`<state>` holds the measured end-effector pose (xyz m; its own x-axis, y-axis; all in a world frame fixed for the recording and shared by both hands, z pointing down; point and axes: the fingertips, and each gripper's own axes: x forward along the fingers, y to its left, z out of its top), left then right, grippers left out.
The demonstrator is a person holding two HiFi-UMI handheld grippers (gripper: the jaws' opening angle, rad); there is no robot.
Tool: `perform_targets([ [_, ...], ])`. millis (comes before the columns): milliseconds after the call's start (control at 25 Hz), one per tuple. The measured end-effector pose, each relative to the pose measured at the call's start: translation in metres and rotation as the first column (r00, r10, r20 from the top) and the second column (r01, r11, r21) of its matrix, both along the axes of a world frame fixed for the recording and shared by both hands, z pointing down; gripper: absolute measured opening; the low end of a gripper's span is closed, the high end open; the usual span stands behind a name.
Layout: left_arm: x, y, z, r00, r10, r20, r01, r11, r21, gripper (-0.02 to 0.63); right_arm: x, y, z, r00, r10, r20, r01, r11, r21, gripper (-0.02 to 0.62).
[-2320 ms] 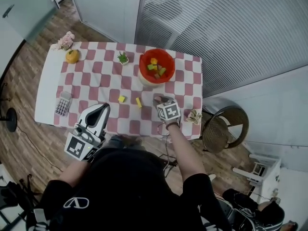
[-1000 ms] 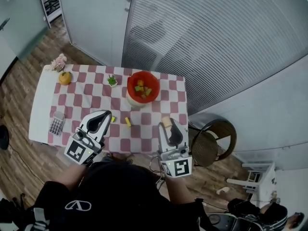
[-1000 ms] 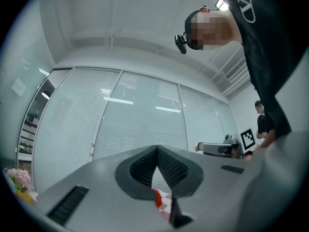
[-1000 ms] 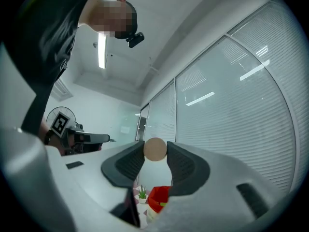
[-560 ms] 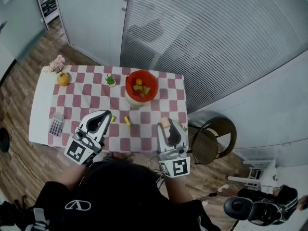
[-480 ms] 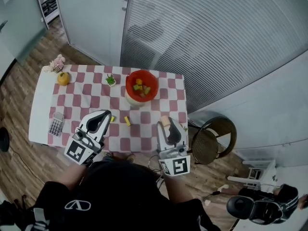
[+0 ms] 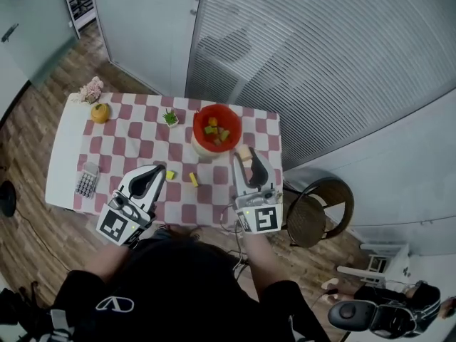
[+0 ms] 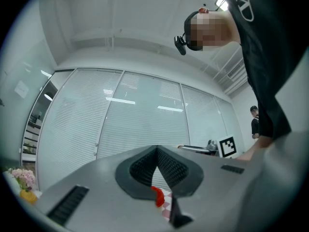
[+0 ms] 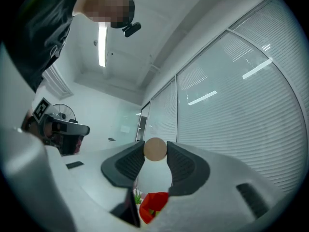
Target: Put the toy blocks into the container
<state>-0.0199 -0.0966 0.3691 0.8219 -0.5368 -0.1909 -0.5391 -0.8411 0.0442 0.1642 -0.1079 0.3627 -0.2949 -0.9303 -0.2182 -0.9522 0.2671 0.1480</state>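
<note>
While I hold both tools over the near half of the table point(image 7: 135, 137), the right tool point(image 7: 247, 159) is clamped on a tan block point(image 7: 244, 151). In the right gripper view both pads press on this block at the jaw tips, and it shows a round face to the camera. The block is clear of the table and is not in the bowl point(image 7: 231, 114).

The bowl is red and stands at the far side of the table, at 11 o'clock from the right tool. In the head view the tan block sits just beside the bowl's rim, at its 5 o'clock. The bowl already contains several blocks point(image 7: 214, 128), yellow, orange and green.

The left tool point(image 7: 155, 171) has its jaws together. In the left gripper view the pads meet at the tips with nothing between them.

A yellow block point(image 7: 170, 174) lies on the table just beside the left tool's tip, at its 3 o'clock. A second yellow block point(image 7: 193, 179) lies a little further along the same direction, between the two tools. Both are well apart from the bowl, at its 7 o'clock.

Other items on the table:
- calculator point(image 7: 87, 180), at 9 o'clock from the left tool;
- orange point(image 7: 100, 112) and flowers point(image 7: 91, 89), at the far left corner;
- plant point(image 7: 170, 117), at 9 o'clock from the bowl.

A chair point(image 7: 317, 212) stands on the floor at 3 o'clock from the table.
</note>
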Motion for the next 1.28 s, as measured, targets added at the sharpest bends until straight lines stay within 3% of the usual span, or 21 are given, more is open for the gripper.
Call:
perform_targets([
  [240,-0.009,-0.001,0.003,0.999,-0.036,0.003,0.036,0.999,-0.001,0.006,0.001,-0.059,0.011,1.0,-0.003,0.013,0.003,1.0,-0.009,0.149],
  [440,-0.009,-0.006,-0.033,0.993,-0.078,-0.084,0.081,0.996,0.033,0.006,0.009,-0.102,0.027,1.0,0.006,0.013,-0.005,0.999,-0.033,0.149],
  [720,-0.018,-0.008,-0.017,0.992,-0.115,-0.043,0.115,0.993,0.005,0.006,0.019,-0.139,0.042,1.0,0.017,-0.006,-0.017,0.997,-0.079,0.149],
  [880,-0.02,-0.009,-0.018,0.991,-0.125,-0.041,0.125,0.992,0.005,0.006,0.027,-0.154,0.074,0.999,0.031,-0.023,-0.034,0.986,-0.164,0.149],
  [1080,-0.023,-0.009,-0.008,0.991,-0.129,-0.019,0.129,0.992,-0.011,0.006,0.034,-0.174,0.15,0.998,0.03,-0.048,-0.046,0.925,-0.378,0.149],
  [1280,-0.028,-0.003,0.016,0.993,-0.12,0.025,0.12,0.992,-0.03,0.006,0.035,-0.183,0.21,0.997,0.01,-0.072,-0.051,0.809,-0.585,0.149],
])
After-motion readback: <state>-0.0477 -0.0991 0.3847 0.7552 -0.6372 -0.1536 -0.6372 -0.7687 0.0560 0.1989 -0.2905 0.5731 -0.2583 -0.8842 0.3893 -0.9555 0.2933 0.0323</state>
